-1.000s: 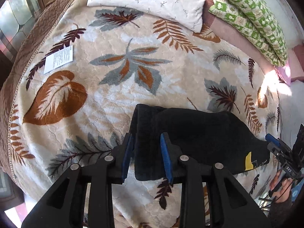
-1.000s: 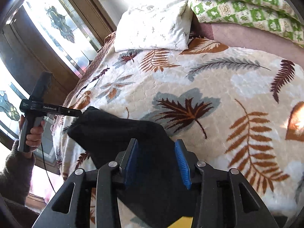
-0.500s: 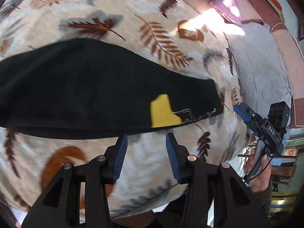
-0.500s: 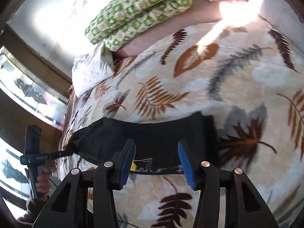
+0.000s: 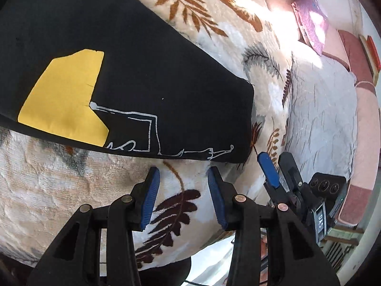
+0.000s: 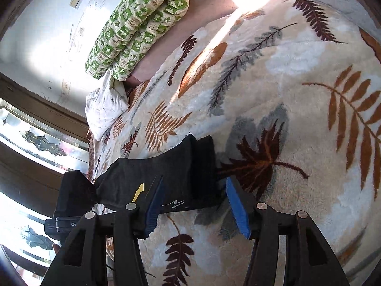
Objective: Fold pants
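Hovering just short of the near edge of the black pants, the left gripper has its blue pads spread apart with nothing between them, only the leaf-patterned blanket showing in the gap. Just beyond its tips the pants lie flat on the bed, folded into a long dark band; a yellow patch and a thin white line drawing sit near the edge closest to the gripper. To the right of the hem, the right gripper comes into the left wrist view from the side, one blue pad showing beside the corner of the fabric.

In the right wrist view the right gripper is likewise spread wide and holds nothing, its fingertips on either side of the near hem of the pants, apparently just above the cloth, though contact is hard to judge from this angle. The pants stretch away to the left, where the dark body of the left gripper meets their far end. Past the pants the blanket spreads out in cream with brown, rust and grey leaves. Farther back a white pillow lies at the bed's head, and beyond it a green-and-cream patterned quilt is rolled against the wall. Sunlight falls on the far corner.
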Motion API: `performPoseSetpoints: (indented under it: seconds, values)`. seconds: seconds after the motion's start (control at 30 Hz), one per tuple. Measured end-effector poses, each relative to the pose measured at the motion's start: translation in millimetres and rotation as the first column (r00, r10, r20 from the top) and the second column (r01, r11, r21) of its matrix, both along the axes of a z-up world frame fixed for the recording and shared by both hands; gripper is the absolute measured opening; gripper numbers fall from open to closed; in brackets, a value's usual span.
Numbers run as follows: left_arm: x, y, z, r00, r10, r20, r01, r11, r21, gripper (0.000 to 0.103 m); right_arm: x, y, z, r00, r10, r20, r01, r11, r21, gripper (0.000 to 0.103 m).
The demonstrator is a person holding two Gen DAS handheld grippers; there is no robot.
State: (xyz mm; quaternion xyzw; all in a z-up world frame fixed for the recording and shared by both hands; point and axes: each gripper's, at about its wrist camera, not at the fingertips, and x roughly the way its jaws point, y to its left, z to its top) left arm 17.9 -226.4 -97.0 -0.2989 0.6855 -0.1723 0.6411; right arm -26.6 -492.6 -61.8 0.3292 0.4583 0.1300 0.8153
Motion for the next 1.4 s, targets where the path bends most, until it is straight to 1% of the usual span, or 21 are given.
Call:
performPoseSetpoints:
  seconds: [0.1,0.17,0.37,0.5,0.63,0.73,0.8,0.83,0.9,0.93,0.97,1.0,1.03,1.07,1.13,1.17,1.2,1.23,1.3,1.37,1.4]
  values:
    - [2,0,3,0.999,0.041,0.010,-0.041,0.999,-0.008,0.040,3,-3,-4,1.000,0.010,-0.004,-0.010,1.000,0.020,0.058]
    - [4,-1,4,0.999,0.044,0.020,-0.044,0.999,0.006,0.040,5,-5,-6,1.000,0.015,-0.003,-0.015,1.000,0.025,0.058]
    - [5,6,1,0.999,0.045,0.006,-0.045,0.999,-0.011,0.040,17,-9,-12,1.000,0.018,-0.010,-0.017,0.999,0.049,0.059]
    - [5,13,1,0.999,0.040,-0.001,-0.040,0.999,-0.024,0.040,33,11,-6,0.996,0.086,0.033,-0.088,0.995,0.052,0.059]
    - [1,20,6,1.000,0.016,-0.011,-0.016,0.999,-0.045,0.040,52,38,-10,0.990,0.140,-0.016,-0.140,0.990,-0.031,0.059]
    - [-6,38,22,0.999,-0.035,0.034,0.037,0.998,-0.046,0.040,57,51,-15,0.986,0.165,-0.029,-0.167,0.984,-0.060,0.056]
    - [-4,67,38,0.995,-0.045,0.089,0.048,0.998,-0.034,0.040,55,56,-15,0.985,0.171,-0.021,-0.172,0.983,-0.067,0.056]
    - [-2,88,48,0.992,-0.030,0.126,0.032,0.999,-0.012,0.040,54,58,-16,0.985,0.173,-0.022,-0.174,0.983,-0.063,0.056]
    - [6,141,71,0.976,0.017,0.218,-0.034,0.997,0.074,0.040,52,61,-18,0.984,0.178,-0.026,-0.179,0.982,-0.059,0.057]
    - [10,170,83,0.964,0.040,0.262,-0.076,0.989,0.129,0.040,51,63,-19,0.982,0.184,-0.031,-0.186,0.981,-0.062,0.057]
    - [14,202,94,0.947,0.080,0.310,-0.143,0.972,0.188,0.040,50,65,-18,0.982,0.185,-0.036,-0.187,0.980,-0.072,0.058]
    - [18,232,103,0.933,0.110,0.343,-0.203,0.947,0.248,0.040,49,67,-19,0.982,0.185,-0.039,-0.188,0.979,-0.081,0.058]
    - [23,261,110,0.923,0.130,0.362,-0.251,0.917,0.311,0.040,48,69,-19,0.982,0.185,-0.041,-0.188,0.978,-0.085,0.058]
    - [28,288,115,0.912,0.159,0.379,-0.300,0.888,0.349,0.041,48,70,-19,0.982,0.183,-0.042,-0.186,0.979,-0.086,0.058]
    - [39,337,116,0.905,0.203,0.373,-0.357,0.839,0.411,0.042,46,72,-19,0.983,0.177,-0.045,-0.180,0.980,-0.088,0.058]
    - [45,358,114,0.907,0.230,0.353,-0.374,0.826,0.422,0.043,46,73,-19,0.984,0.172,-0.047,-0.176,0.980,-0.091,0.058]
    - [50,377,110,0.906,0.255,0.337,-0.386,0.826,0.411,0.043,45,74,-19,0.985,0.167,-0.050,-0.171,0.981,-0.093,0.058]
    - [56,390,105,0.906,0.275,0.321,-0.389,0.839,0.380,0.044,45,75,-20,0.985,0.162,-0.053,-0.166,0.982,-0.093,0.058]
    - [66,406,88,0.924,0.289,0.250,-0.362,0.871,0.332,0.045,44,76,-21,0.987,0.150,-0.059,-0.155,0.983,-0.097,0.058]
    - [72,411,75,0.944,0.258,0.206,-0.313,0.897,0.311,0.045,43,77,-21,0.988,0.139,-0.063,-0.145,0.984,-0.106,0.058]
    - [75,410,69,0.952,0.235,0.196,-0.289,0.899,0.328,0.045,43,78,-21,0.989,0.134,-0.065,-0.140,0.984,-0.109,0.058]
